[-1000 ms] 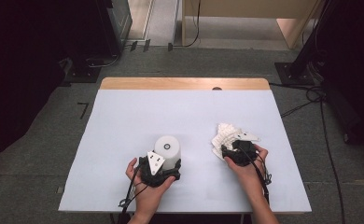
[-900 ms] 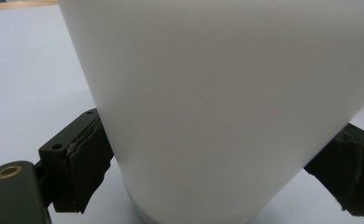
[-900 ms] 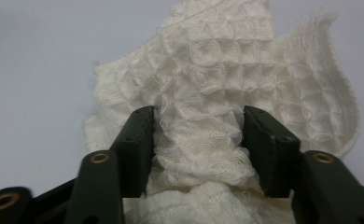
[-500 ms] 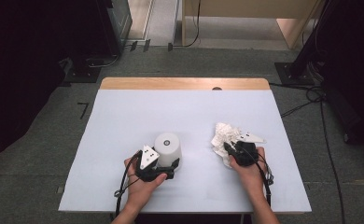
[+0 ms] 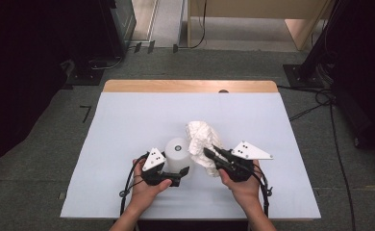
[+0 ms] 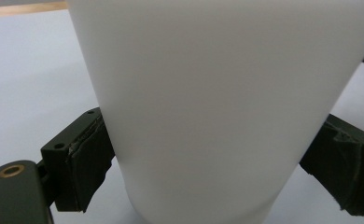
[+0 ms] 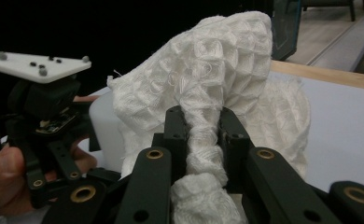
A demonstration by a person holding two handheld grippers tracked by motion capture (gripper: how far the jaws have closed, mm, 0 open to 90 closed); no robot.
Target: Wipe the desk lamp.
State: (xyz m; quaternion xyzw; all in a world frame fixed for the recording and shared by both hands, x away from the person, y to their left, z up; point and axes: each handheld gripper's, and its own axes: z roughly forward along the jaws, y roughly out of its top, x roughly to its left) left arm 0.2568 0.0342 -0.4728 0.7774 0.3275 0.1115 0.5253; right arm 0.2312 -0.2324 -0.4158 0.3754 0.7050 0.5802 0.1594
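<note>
Cloth (image 5: 201, 143), white and waffle-textured, hangs bunched from the right gripper (image 5: 208, 153), lifted off the pale surface (image 5: 128, 125) and leaning toward the top of a white cup (image 5: 177, 155). In the right gripper view the two black jaws are closed tight on a twisted fold of the cloth (image 7: 203, 107), with loose fabric puffing out above and to both sides. The cup stands upright near the front middle of the surface, and the left gripper (image 5: 181, 172) clamps it low on its side. In the left gripper view the cup's smooth wall (image 6: 217, 107) sits between the padded jaws, both pressed against it. Cloth and cup are just beside each other, perhaps touching at the rim; the high view does not settle that. A hand (image 5: 144, 190) holds the left gripper and another hand (image 5: 243, 185) holds the right one.

Judging by its look, the cloth is light, soft and floppy, so it will sag and trail wherever it is not pinched; a bunched fold, as held now, gives the surest hold. The cup seems light, stiff and smooth-walled, likely to slip or tip if squeezed too high or too loosely, so a low, firm grip around its body suits it while the cloth works at its rim.
</note>
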